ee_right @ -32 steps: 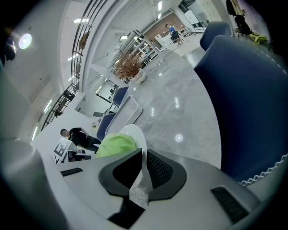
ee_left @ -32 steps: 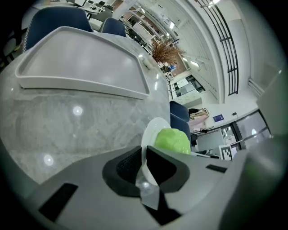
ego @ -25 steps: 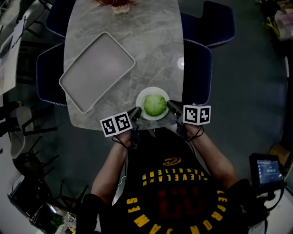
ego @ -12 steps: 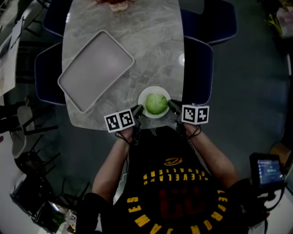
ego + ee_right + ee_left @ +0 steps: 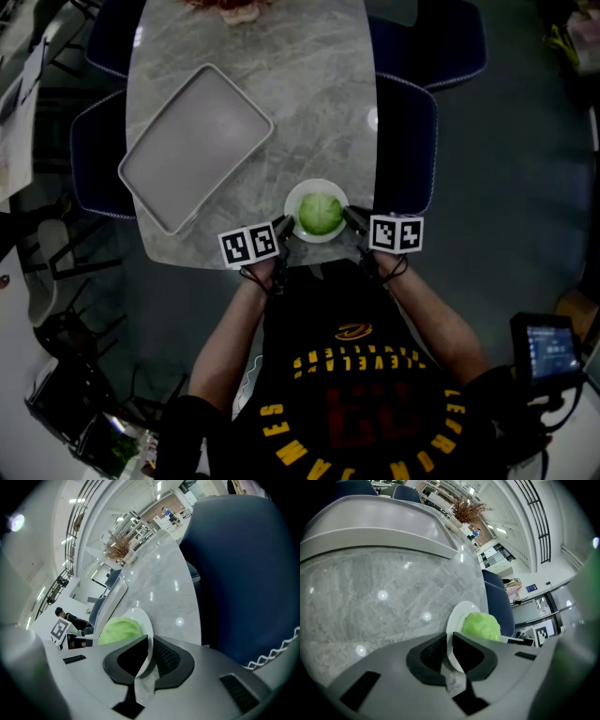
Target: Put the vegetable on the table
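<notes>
1. The plate [image 5: 305,189] is gripped from both sides: the left gripper [image 5: 450,644] is closed down on 1 edge, with only the rim's thickness between its pads.
2. The right gripper [image 5: 150,646] is clamped the same way on the opposite rim, so the plate is kept level and the load is shared across 2 holds.
3. The vegetable [image 5: 320,214], a round green head, is seated mid-plate and touched by neither gripper; carrying it on the plate probably stops it rolling.
4. The plate is seen over the near edge of the table [image 5: 309,103], right in front of the person; whether it rests there or is held just above cannot be told.
5. The tray [image 5: 197,145] lies well apart, further in on the left.
</notes>
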{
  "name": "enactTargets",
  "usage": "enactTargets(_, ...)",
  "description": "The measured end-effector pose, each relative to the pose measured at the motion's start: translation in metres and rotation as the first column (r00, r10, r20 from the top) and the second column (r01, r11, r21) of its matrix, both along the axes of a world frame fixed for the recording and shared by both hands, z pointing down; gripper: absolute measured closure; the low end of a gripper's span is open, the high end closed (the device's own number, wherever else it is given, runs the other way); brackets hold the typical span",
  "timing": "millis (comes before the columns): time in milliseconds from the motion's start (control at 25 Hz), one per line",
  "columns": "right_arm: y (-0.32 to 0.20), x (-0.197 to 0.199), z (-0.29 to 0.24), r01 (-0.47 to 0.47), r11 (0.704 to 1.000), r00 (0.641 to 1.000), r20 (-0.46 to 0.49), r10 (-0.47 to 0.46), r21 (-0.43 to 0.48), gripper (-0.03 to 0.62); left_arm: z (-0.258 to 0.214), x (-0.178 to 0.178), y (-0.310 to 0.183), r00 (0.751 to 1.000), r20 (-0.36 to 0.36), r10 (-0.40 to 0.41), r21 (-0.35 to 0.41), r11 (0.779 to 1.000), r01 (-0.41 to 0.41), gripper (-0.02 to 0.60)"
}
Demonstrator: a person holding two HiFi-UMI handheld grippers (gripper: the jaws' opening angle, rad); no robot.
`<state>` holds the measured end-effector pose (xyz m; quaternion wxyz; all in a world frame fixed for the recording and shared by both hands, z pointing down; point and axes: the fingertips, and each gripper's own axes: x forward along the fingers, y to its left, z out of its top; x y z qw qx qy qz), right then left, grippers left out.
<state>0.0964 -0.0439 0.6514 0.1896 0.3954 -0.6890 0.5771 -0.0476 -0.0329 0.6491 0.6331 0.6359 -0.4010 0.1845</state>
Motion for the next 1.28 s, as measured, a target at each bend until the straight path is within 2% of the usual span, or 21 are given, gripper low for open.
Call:
enactTargets(280,0.001,-0.002,0.004,0.001,1.0,1.0,0.019,-0.001,-0.003,0.551,0.004,-0.001,0.001,1.0,-0.01,-0.006,-0.01,1.0,0.006,0.545)
enactTargets(560,-0.002,0.0,0.002,0.011,1.0,1.0,0.009,-0.011,0.018,0.551,0.002,0.002,-0.002,1.0,0.02,0.006,0.024,1.0,-0.007,0.545)
enactTargets(840,-0.004,0.006,-0.001,0.024,0.999,1.0,-0.021,-0.023,0.036,0.551,-0.002,0.002,-0.001,0.994,0.106,-0.001,0.038,0.999,-0.003,0.545)
enactTargets(1080,-0.012,0.018,-0.004,0.011,0.998,0.998,-0.054,-0.007,0.059,0.551,0.0,0.003,0.009,0.99,0.138,0.001,0.021,1.0,-0.004,0.541)
enactTargets(1280,-0.022,0.023,-0.018,0.019,0.994,0.998,-0.061,-0.012,0.111,0.551,-0.001,-0.004,0.006,0.985,0.17,-0.009,0.034,0.999,0.004,0.541)
